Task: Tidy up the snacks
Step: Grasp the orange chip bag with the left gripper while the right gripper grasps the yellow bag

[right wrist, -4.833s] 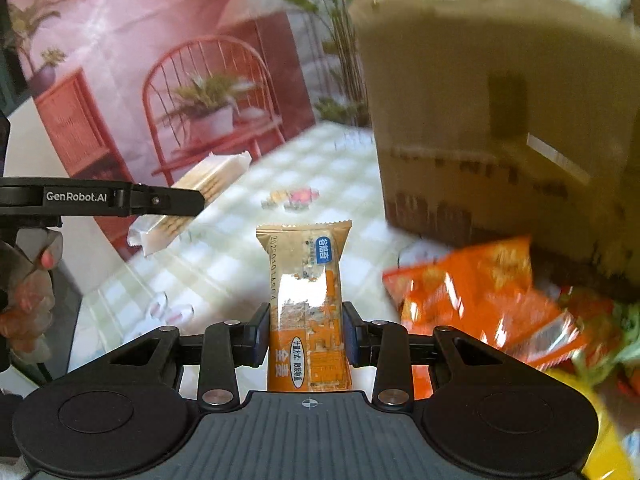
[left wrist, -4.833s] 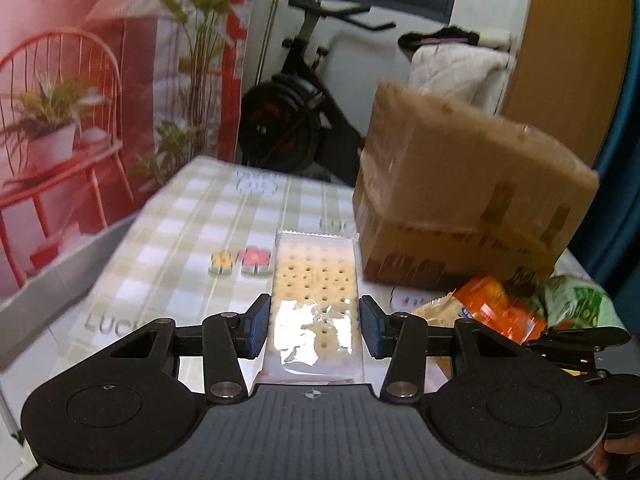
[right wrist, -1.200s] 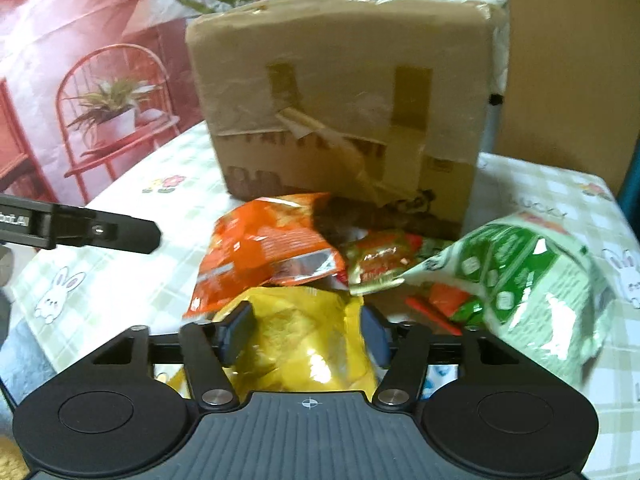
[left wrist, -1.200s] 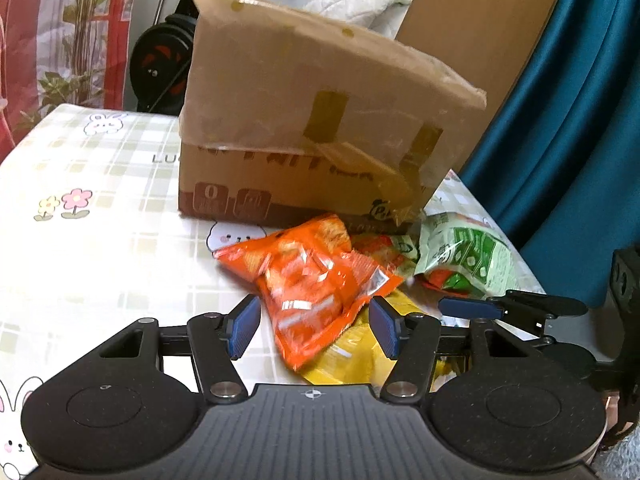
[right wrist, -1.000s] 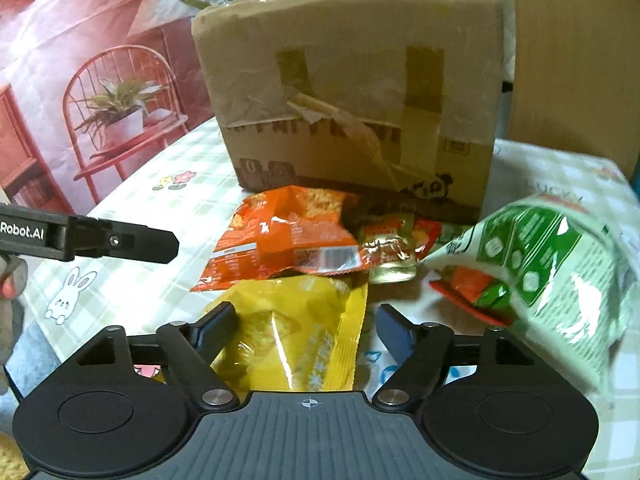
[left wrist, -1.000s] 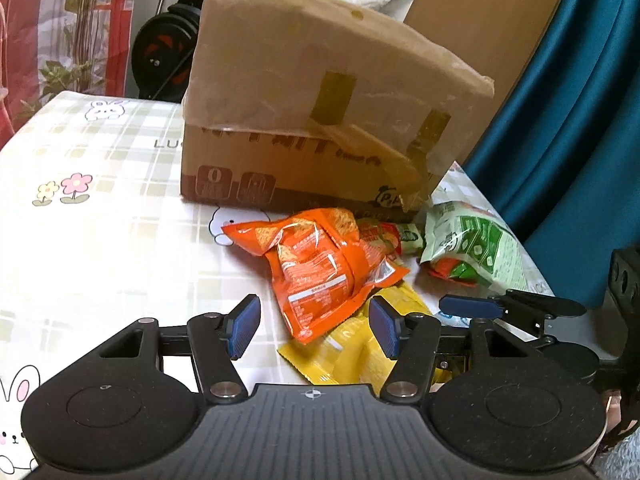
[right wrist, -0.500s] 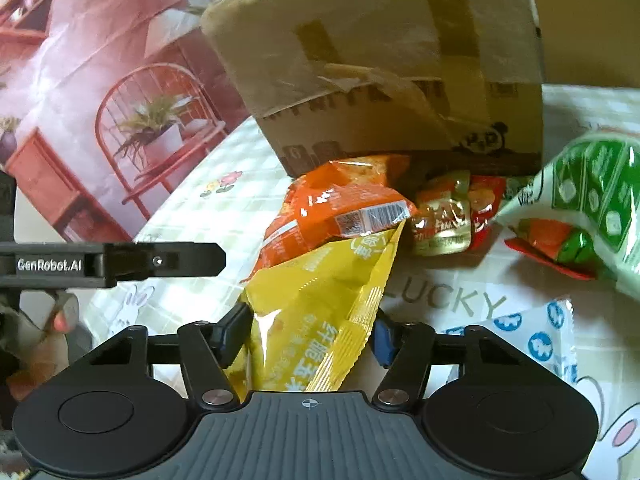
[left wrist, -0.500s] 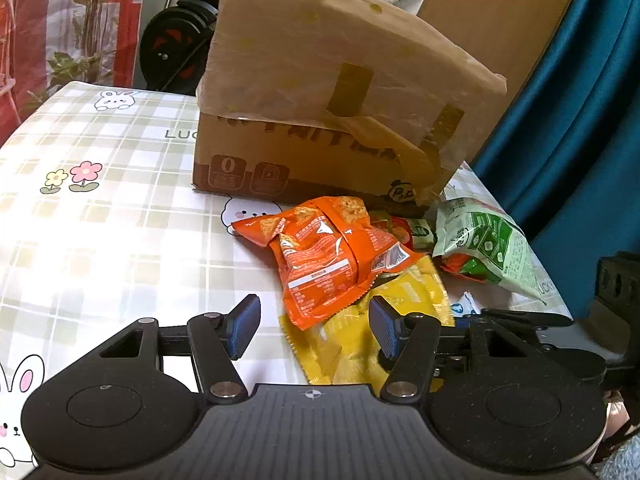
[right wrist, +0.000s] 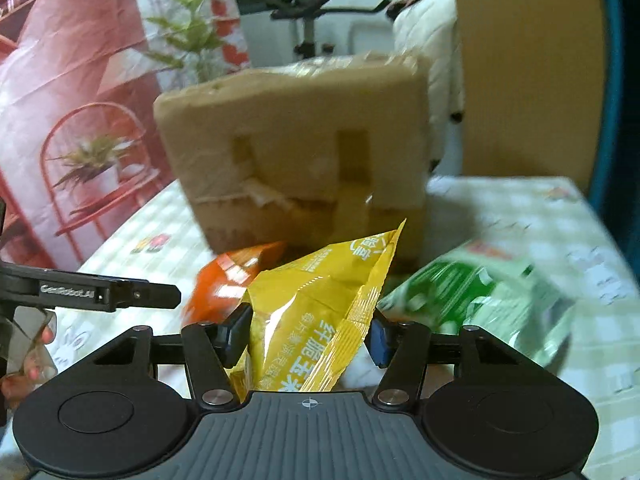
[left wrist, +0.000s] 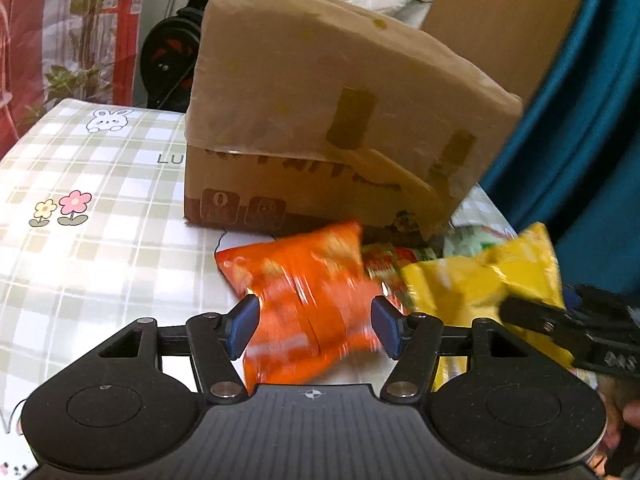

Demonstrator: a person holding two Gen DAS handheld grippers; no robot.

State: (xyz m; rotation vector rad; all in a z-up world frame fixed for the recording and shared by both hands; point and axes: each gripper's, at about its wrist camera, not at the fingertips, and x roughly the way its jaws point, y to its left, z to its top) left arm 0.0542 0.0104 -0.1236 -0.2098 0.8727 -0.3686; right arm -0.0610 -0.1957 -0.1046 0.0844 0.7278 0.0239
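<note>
Cardboard box [left wrist: 320, 120] stands on the checked tablecloth [left wrist: 100, 208], closed and taped; contents cannot be seen. Green packet [right wrist: 480, 300] lies on the cloth right of the box front. Yellow packet [right wrist: 320, 312] is lifted clear of the cloth, right gripper [right wrist: 308, 336] clamped on it, jaws just closed in. Orange packet [left wrist: 308, 300] lies before the box, between the parted jaws of the left gripper [left wrist: 316, 324]; pad contact cannot be told through blur

The tablecloth [left wrist: 100, 184] has a pale green and white check with small flowers and a rabbit. The cardboard box [left wrist: 320, 120] is brown. One snack bag [left wrist: 308, 300] is orange, one [right wrist: 316, 320] yellow, one [right wrist: 480, 300] green.
</note>
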